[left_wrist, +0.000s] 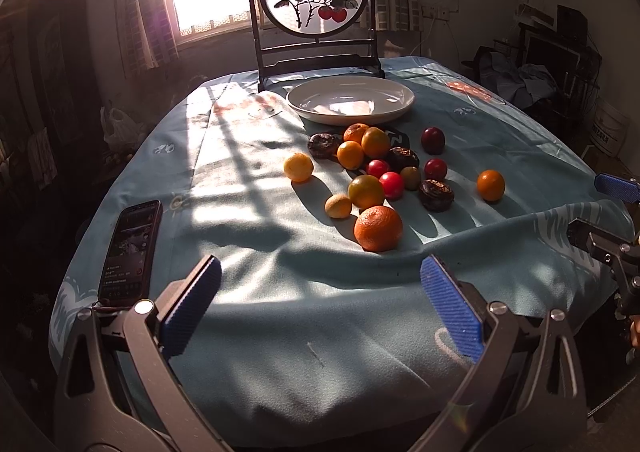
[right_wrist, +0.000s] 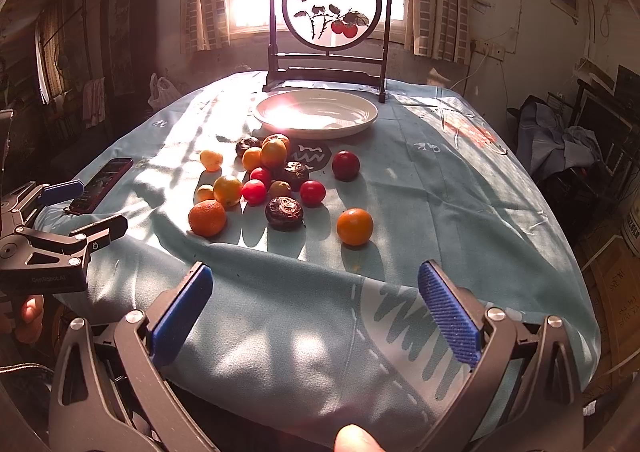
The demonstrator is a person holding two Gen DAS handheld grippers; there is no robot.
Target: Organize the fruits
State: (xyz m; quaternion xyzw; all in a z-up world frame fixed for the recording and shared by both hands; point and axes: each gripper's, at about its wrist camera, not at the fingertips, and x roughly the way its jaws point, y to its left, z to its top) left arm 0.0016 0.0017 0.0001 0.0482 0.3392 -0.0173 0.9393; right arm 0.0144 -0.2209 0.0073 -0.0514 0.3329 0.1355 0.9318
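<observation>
We hold both grippers low at the near edge of the table, and neither has anything in it: the left gripper (left_wrist: 320, 304) and the right gripper (right_wrist: 316, 308) both stand with jaws spread wide. The fruits lie loose on the blue cloth just in front of the white plate (left_wrist: 400, 108), which is empty. The large orange (left_wrist: 378, 228) sits nearest us, well in front of the plate; we judge it firm, round and apt to roll, best pinched across its widest middle. The red fruits (left_wrist: 391, 185) look smooth, small and likely slippery. The right wrist view alone shows a fingertip (right_wrist: 354, 438) and the left gripper's body; the left wrist view shows the phone (left_wrist: 130, 252) more fully.
</observation>
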